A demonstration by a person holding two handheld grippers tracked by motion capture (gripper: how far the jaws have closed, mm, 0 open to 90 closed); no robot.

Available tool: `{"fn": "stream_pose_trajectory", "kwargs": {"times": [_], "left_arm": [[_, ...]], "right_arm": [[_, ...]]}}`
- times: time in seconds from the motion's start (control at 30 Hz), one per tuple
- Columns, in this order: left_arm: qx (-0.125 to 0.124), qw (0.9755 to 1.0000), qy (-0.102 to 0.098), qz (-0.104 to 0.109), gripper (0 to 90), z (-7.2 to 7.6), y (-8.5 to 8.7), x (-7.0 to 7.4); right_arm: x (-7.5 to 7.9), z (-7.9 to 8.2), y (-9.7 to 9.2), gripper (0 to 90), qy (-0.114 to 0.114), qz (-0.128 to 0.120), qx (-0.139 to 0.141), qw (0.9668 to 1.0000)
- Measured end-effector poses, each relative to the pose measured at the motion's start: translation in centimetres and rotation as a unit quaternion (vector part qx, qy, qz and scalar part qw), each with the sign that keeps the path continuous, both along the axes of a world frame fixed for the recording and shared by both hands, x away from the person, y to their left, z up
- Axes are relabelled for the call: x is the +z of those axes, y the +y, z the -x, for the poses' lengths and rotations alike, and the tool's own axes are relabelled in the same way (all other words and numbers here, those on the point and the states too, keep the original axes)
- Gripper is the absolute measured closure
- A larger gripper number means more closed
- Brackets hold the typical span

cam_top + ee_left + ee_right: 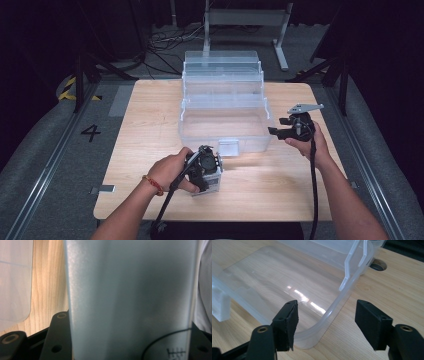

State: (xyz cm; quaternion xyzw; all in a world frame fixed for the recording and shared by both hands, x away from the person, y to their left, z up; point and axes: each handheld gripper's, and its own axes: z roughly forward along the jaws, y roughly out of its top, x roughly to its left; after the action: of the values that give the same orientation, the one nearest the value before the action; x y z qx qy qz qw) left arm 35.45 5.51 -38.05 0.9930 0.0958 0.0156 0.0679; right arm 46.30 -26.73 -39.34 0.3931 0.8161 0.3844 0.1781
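Left tool low near table front, jaws clamped. Right tool raised, jaws apart, empty.

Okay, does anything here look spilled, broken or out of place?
Nothing stands out. The clear box sits open and square on the table, no spill or damage visible. The left gripper holds a small container upright near the front.

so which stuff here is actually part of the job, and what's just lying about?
In the job:
- small frosted translucent box, shut in the left gripper
- clear plastic tiered storage case, open on the wooden table
- right gripper, open beside the case's right corner

Lying about:
- cables on the floor behind the table
- grey metal stand
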Motion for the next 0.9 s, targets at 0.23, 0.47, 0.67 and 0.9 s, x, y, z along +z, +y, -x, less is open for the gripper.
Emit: {"fn": "stream_pose_trajectory", "kwargs": {"times": [0.23, 0.47, 0.67, 0.9], "left_arm": [[0.000, 0.9999, 0.004, 0.010, 50.1, 0.2, 0.2, 0.1], [0.001, 0.9999, 0.014, 0.009, 51.1, 0.1, 0.4, 0.3], [-0.004, 0.9997, 0.012, 0.019, 51.4, 0.2, 0.5, 0.2], [-0.009, 0.9997, 0.011, 0.019, 51.9, 0.4, 0.5, 0.2]], "right_arm": [[-0.5, -0.8, 0.8, 44.6, 0.020, -0.002, 0.009, 0.9998], [-0.8, -0.9, 0.8, 45.7, 0.032, -0.011, 0.000, 0.9994], [-0.7, -0.6, 0.9, 46.3, 0.042, -0.009, -0.001, 0.9991], [-0.5, 0.6, 0.9, 46.0, 0.043, 0.003, 0.003, 0.9991]]}}
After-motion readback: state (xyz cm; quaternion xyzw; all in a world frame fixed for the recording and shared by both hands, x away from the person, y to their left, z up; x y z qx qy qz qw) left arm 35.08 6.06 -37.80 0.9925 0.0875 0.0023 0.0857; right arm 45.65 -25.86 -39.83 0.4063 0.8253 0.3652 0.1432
